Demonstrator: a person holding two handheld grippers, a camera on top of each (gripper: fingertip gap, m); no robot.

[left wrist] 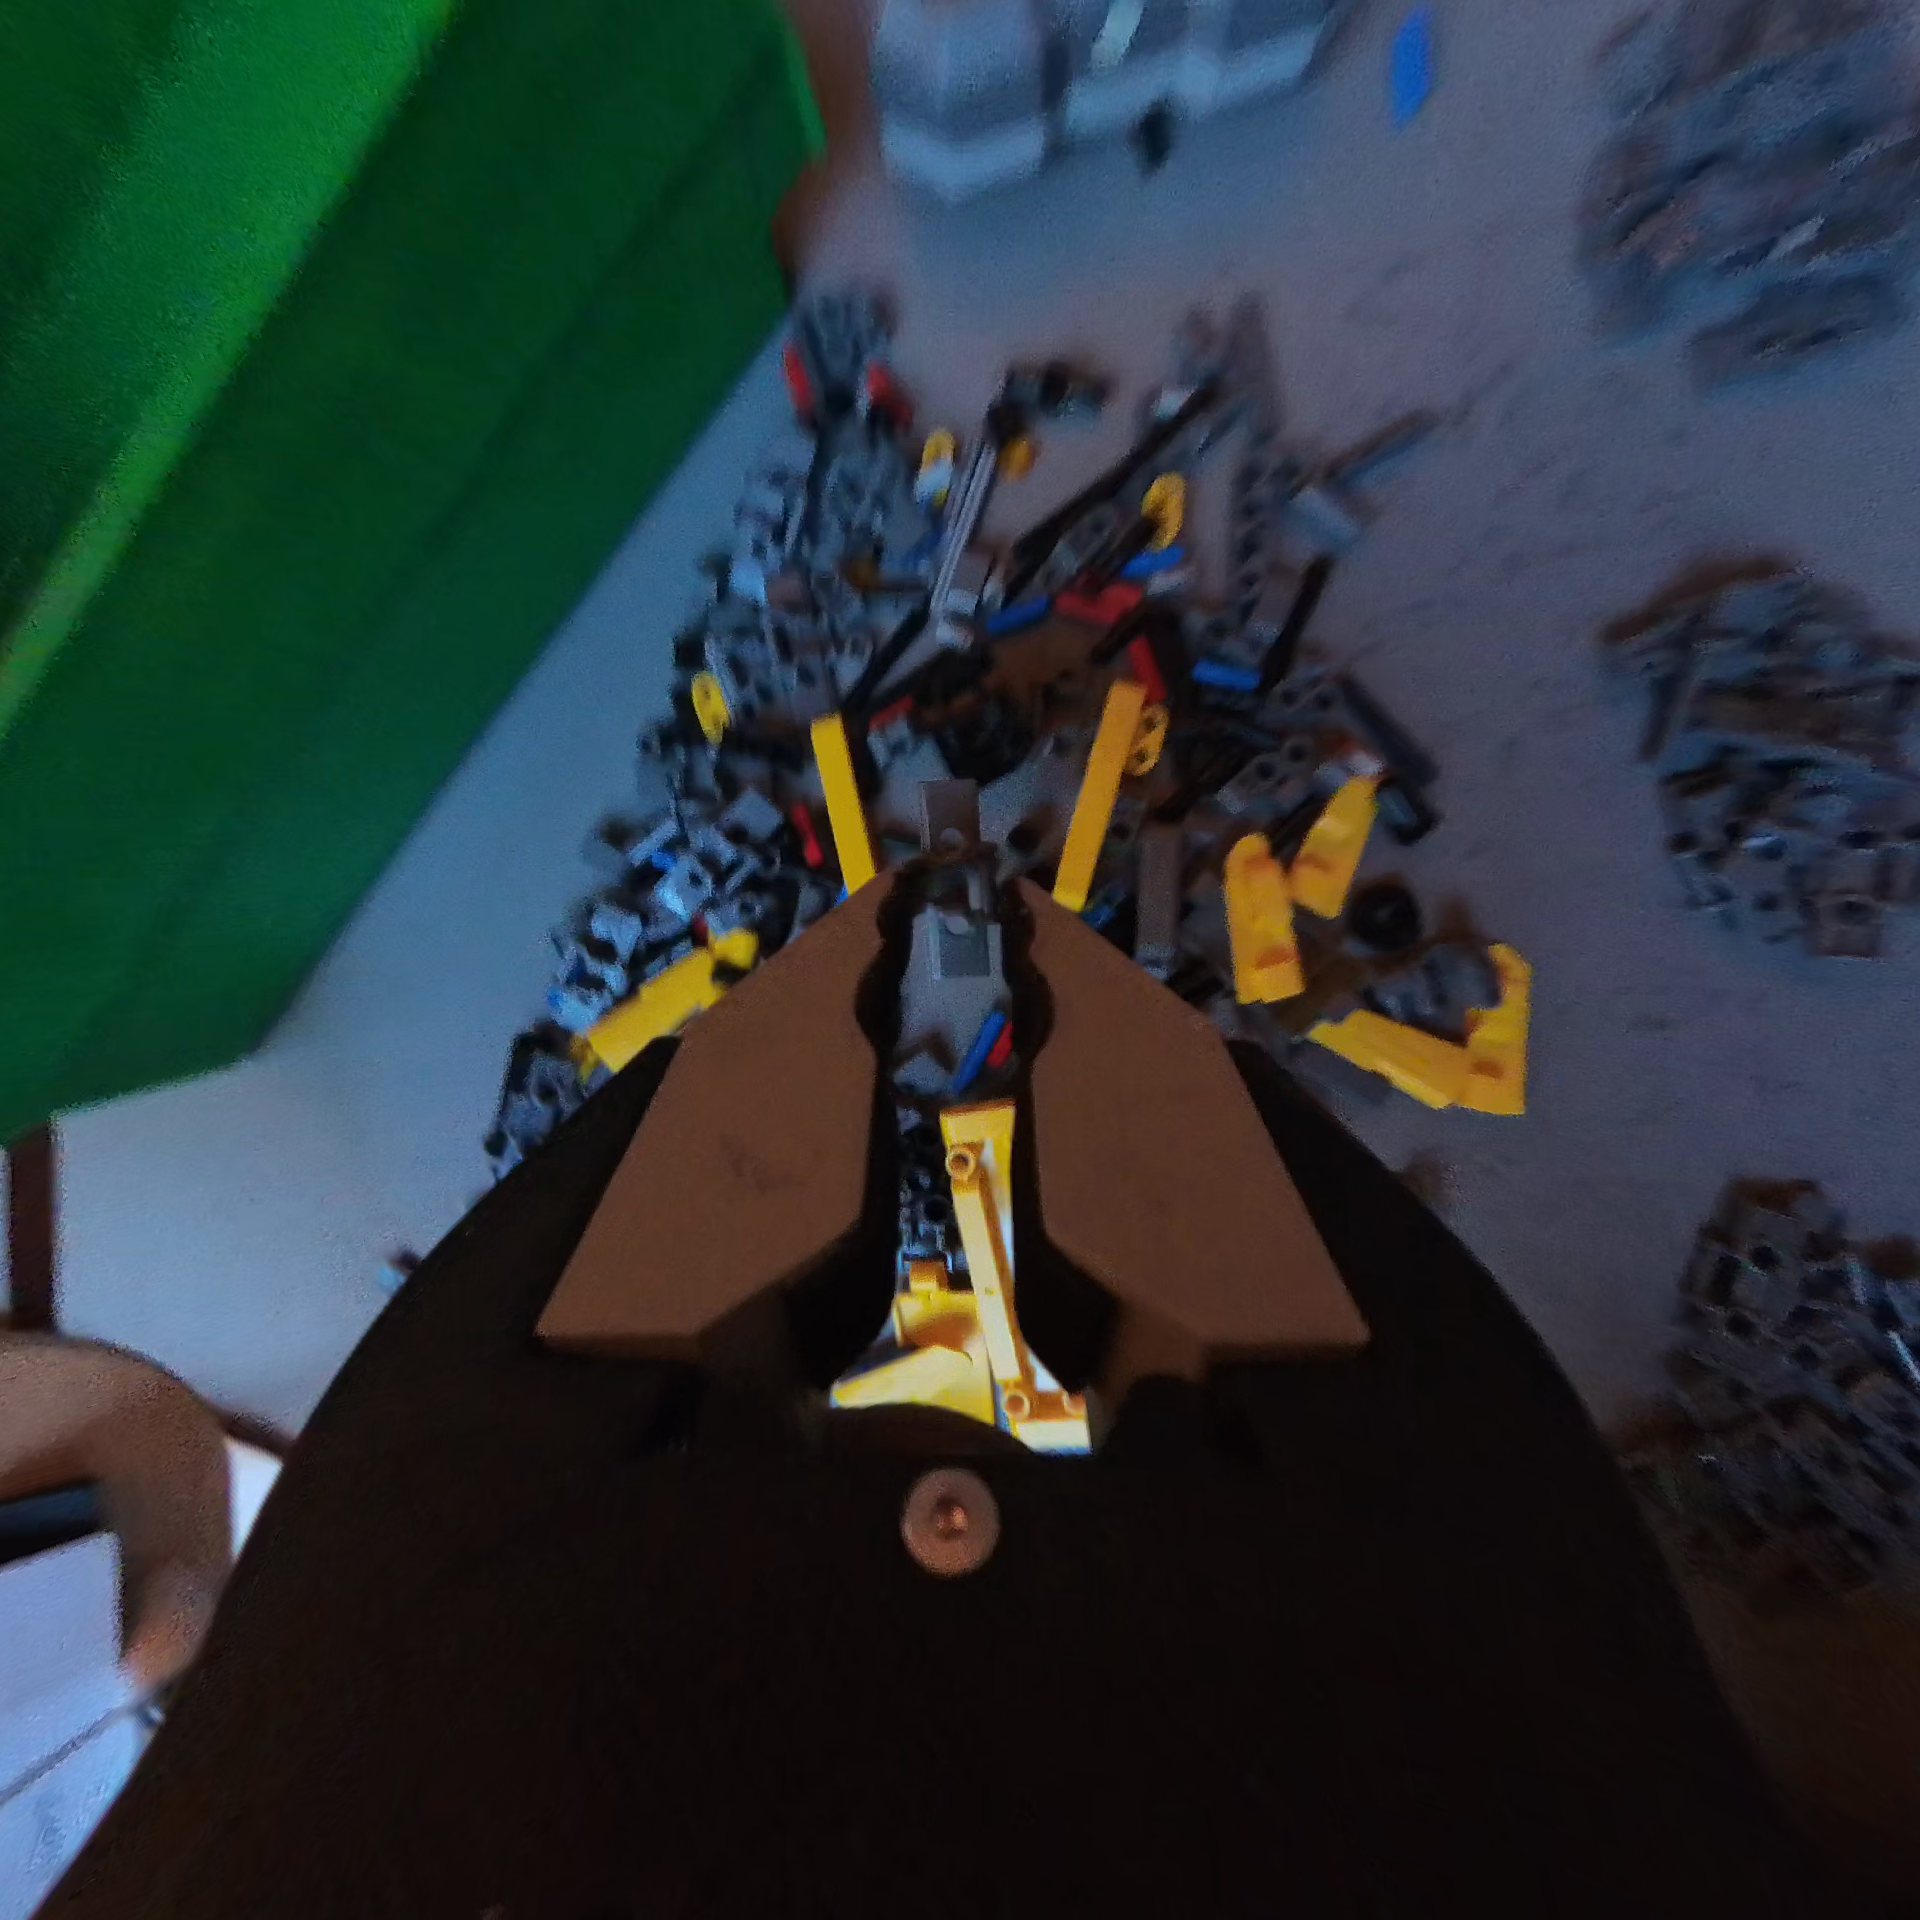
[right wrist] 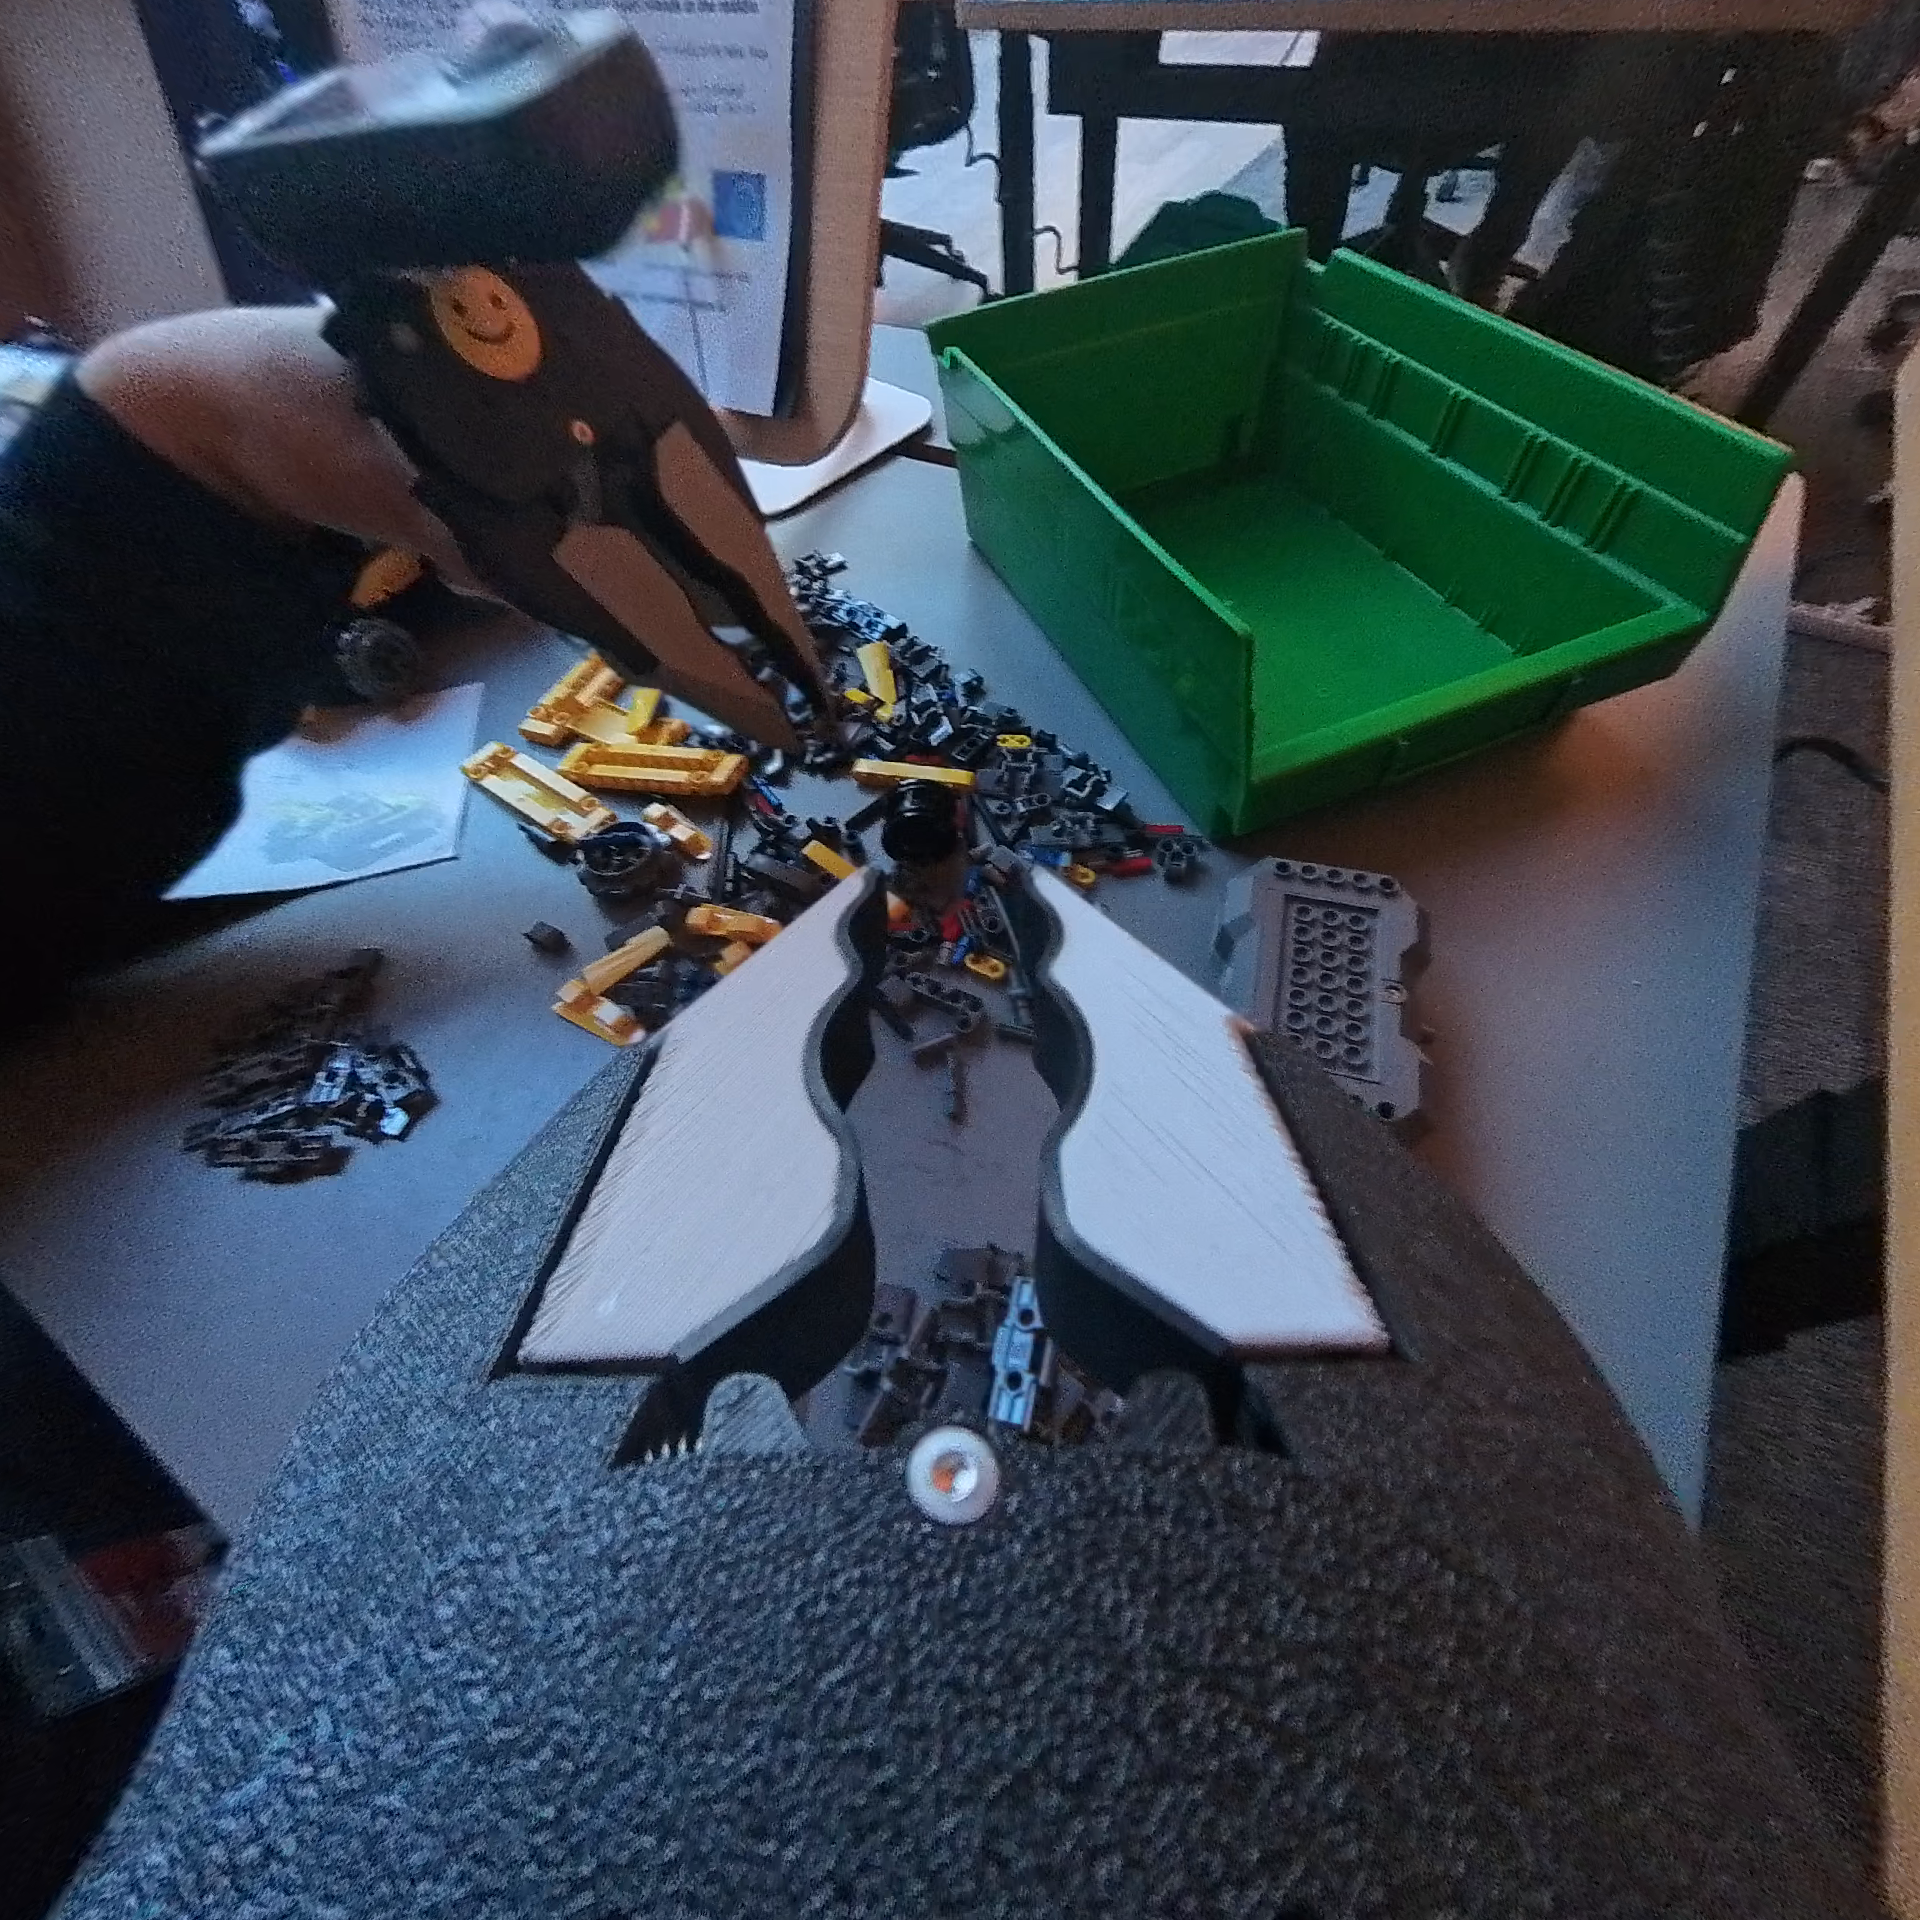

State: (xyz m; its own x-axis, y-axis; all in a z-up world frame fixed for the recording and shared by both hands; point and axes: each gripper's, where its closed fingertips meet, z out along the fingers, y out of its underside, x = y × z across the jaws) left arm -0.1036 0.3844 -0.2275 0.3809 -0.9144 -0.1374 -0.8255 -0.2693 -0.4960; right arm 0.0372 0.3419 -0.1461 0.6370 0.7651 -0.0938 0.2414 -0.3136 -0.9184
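Observation:
My left gripper (left wrist: 958, 888) has brown fingers and is closed narrowly around a small grey brick piece (left wrist: 954, 940), with its tips down in a heap of yellow, black and grey building pieces (left wrist: 1039, 665). It also shows in the right wrist view (right wrist: 808, 727), tips in the heap (right wrist: 935, 748), held by a person's arm (right wrist: 208, 416). My right gripper (right wrist: 956, 883) has white fingers. It is open and empty, hovering over the near edge of the same heap, close to a black wheel (right wrist: 920, 821).
An empty green bin (right wrist: 1101, 312) stands at the back right of the grey table and fills the upper left of the left wrist view (left wrist: 312, 520). A grey studded plate (right wrist: 1330, 966) lies right of the heap. A paper sheet (right wrist: 343, 800) and a small dark pile (right wrist: 312, 1081) lie left. My hands' fingertips stand some 15 cm from each other. From my left tips it is roughly 5 cm to the black wheel (right wrist: 920, 821); from my right, 20 cm.

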